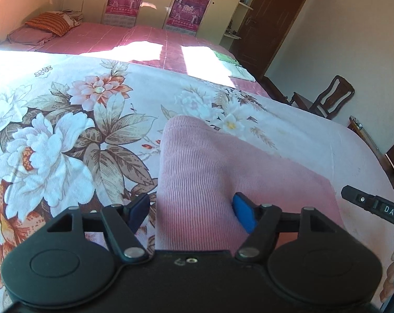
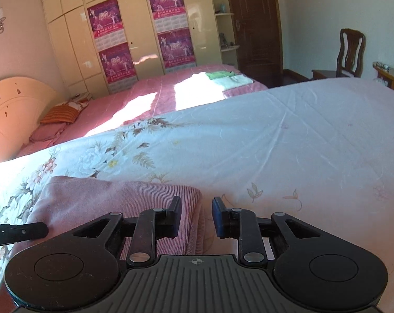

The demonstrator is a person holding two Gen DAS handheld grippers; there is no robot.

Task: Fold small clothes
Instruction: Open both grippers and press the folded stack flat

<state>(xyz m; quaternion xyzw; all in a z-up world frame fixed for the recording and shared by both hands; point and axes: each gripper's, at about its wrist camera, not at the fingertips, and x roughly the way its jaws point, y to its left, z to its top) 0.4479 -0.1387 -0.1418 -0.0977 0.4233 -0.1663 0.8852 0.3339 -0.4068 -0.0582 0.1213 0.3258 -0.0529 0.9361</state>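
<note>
A pink ribbed knit garment (image 1: 210,161) lies folded on the floral bedsheet (image 1: 66,130). My left gripper (image 1: 190,211) is open and straddles the garment's near left part: the left pad sits just off its left edge and the right pad rests over the cloth. In the right wrist view the same garment (image 2: 105,198) reaches to its right edge between the fingers of my right gripper (image 2: 197,216). That gripper is open by a narrow gap, and its pads do not press the cloth. Each gripper's tip shows at the edge of the other's view.
Beyond this bed stands a second bed with a pink cover (image 2: 150,91), bearing folded green and white clothes (image 2: 228,78) and a striped pillow (image 1: 51,22). A wooden chair (image 2: 351,52), a dark door (image 2: 254,20) and a cream wardrobe (image 2: 134,26) line the far side.
</note>
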